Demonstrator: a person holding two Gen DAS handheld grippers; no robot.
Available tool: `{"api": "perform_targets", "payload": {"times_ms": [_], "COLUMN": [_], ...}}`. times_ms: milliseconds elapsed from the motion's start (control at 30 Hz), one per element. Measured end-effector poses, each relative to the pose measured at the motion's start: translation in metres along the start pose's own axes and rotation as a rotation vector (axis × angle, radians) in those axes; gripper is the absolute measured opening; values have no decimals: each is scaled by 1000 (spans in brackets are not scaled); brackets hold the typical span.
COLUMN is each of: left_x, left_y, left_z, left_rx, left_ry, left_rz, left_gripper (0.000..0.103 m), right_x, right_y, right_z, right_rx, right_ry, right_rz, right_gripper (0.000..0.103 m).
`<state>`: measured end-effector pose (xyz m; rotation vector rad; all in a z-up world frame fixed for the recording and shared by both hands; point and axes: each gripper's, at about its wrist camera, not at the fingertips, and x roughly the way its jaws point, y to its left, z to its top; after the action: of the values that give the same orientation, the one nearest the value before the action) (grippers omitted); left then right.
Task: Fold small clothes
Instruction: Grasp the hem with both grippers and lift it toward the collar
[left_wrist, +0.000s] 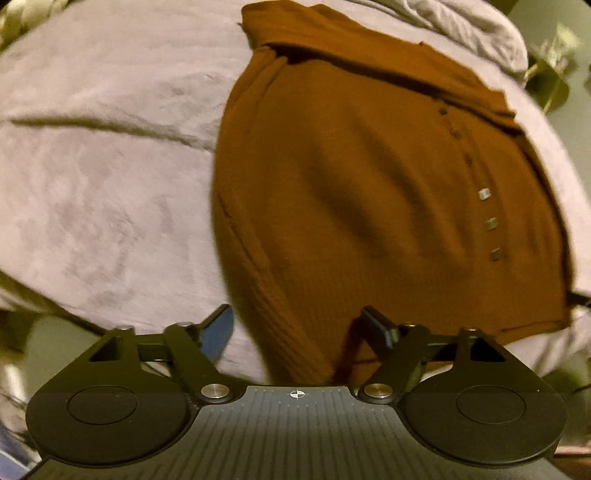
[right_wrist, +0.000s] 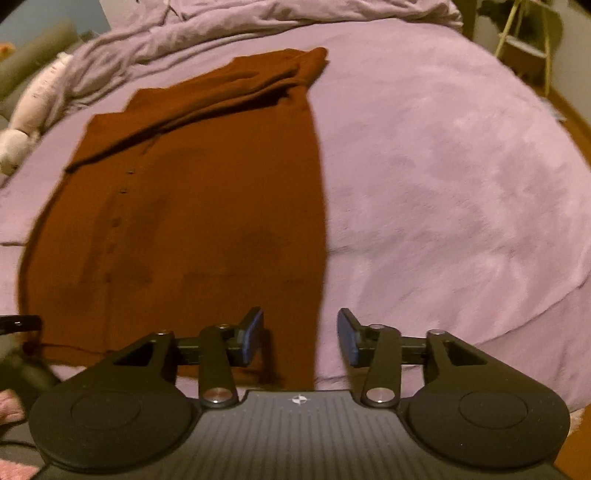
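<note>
Flat on blanket (right_wrist: 443, 166), rust cardigan (right_wrist: 207, 221), tongs (right_wrist: 301, 332) agape

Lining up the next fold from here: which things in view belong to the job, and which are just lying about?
Belongs to the job:
- brown buttoned garment, flat on the bed
- left gripper, jaws open over its near hem
- right gripper, jaws open over its near right edge

Just lying about:
- purple blanket underneath
- bunched sheet
- pale soft toy
- plant
</note>
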<state>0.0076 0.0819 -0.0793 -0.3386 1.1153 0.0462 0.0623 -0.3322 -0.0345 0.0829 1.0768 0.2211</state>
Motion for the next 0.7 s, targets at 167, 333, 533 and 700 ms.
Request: {"api": "perform_targets", "payload": {"times_ms": [167, 333, 533, 700], "left_x": [4, 0, -5, -1], "left_y": [9, 18, 19, 19], "left_z": [5, 5, 5, 4], "left_rx": [-66, -54, -54, -45], "left_ry": [22, 41, 39, 57], "left_rz": [-38, -80, -110, -131], "left_gripper": [53, 17, 13, 27], "right_x": [15, 16, 13, 17], "right_y": [-4, -10, -18, -23], "right_z": [-5, -3, -1, -1], "right_rx": [41, 46, 60, 88], "right_ry": [46, 52, 61, 81], "right_rz": [45, 53, 72, 92], "right_gripper": [51, 24, 10, 11]}}
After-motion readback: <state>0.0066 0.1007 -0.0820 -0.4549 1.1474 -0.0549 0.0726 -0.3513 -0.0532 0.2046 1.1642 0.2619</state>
